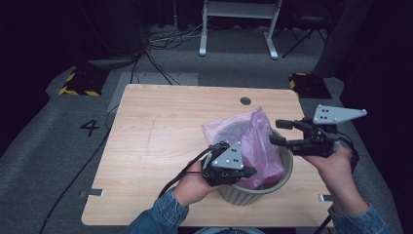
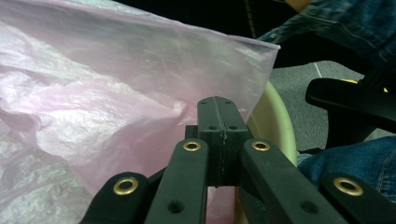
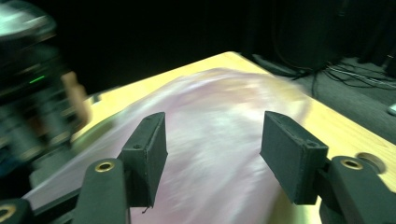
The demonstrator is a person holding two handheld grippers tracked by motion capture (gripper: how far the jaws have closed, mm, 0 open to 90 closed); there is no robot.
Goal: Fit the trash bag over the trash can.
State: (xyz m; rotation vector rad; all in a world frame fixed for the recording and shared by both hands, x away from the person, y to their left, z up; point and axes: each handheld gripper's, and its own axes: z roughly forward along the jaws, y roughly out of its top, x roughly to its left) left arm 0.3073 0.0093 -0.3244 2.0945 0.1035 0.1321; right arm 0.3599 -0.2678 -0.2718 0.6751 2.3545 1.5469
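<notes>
Crinkling translucent pink plastic bag (image 1: 253, 141) lining round pale green ribbed bin (image 1: 287, 168) at lower right of table (image 1: 160, 131), left gripper (image 1: 246, 171) clenching bag's edge, right gripper (image 1: 278, 132) hovering released beside it.

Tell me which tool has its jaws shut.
The left tool, at the near rim of the bin by the pink bag; the right tool is open.

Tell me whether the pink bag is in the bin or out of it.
Partly in: the pink bag sits inside the green bin, its upper part standing loose above the rim, not folded over it.
</notes>
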